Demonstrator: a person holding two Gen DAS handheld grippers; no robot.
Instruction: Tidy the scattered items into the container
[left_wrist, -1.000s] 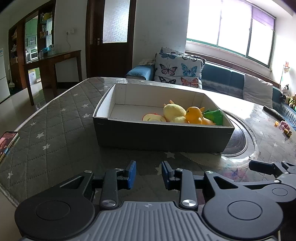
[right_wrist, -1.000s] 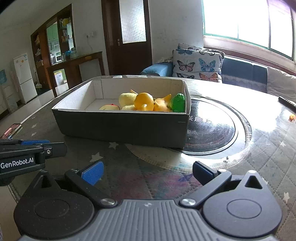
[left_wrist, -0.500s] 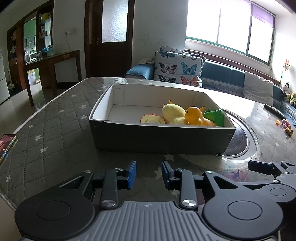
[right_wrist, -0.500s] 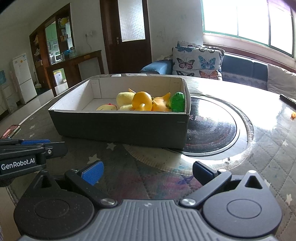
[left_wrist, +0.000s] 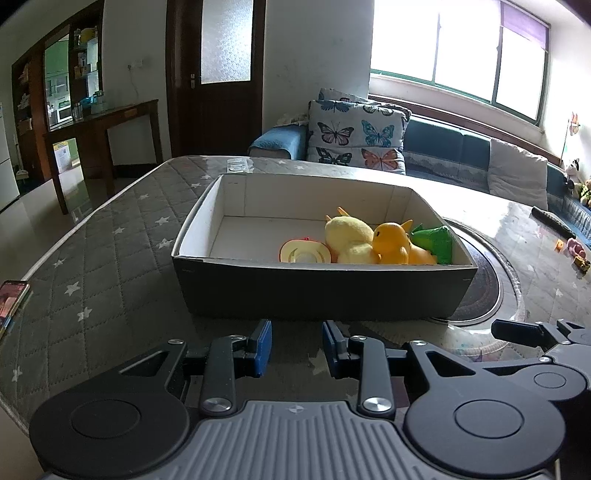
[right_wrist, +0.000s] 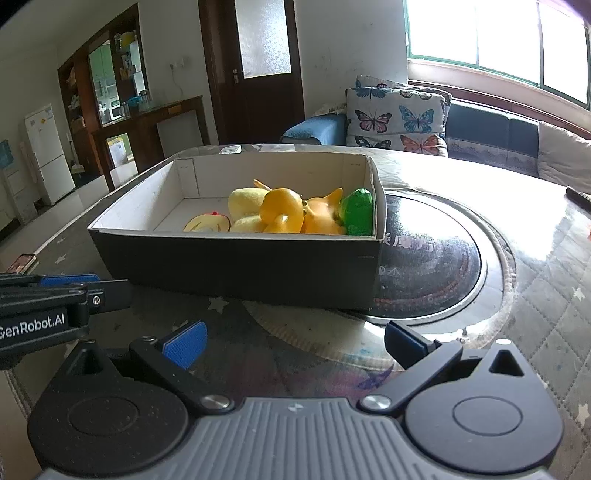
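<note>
A dark cardboard box (left_wrist: 317, 291) with a white inside stands on the table; it also shows in the right wrist view (right_wrist: 236, 266). In it lie a yellow plush toy (left_wrist: 349, 230), an orange duck (left_wrist: 391, 243), a green toy (left_wrist: 436, 242) and a round apple-slice toy (left_wrist: 304, 253). My left gripper (left_wrist: 296, 345) is just in front of the box's near wall, its jaws a narrow gap apart and empty. My right gripper (right_wrist: 295, 341) is wide open and empty in front of the box.
A phone (left_wrist: 11, 302) lies at the table's left edge. A round black hotplate (right_wrist: 432, 266) is set in the table right of the box. A remote (left_wrist: 552, 223) and small toys (left_wrist: 576, 253) lie far right. A sofa with butterfly cushions (left_wrist: 356, 136) stands behind.
Both grippers have moved slightly closer to the box and a little higher. Their jaws have not changed.
</note>
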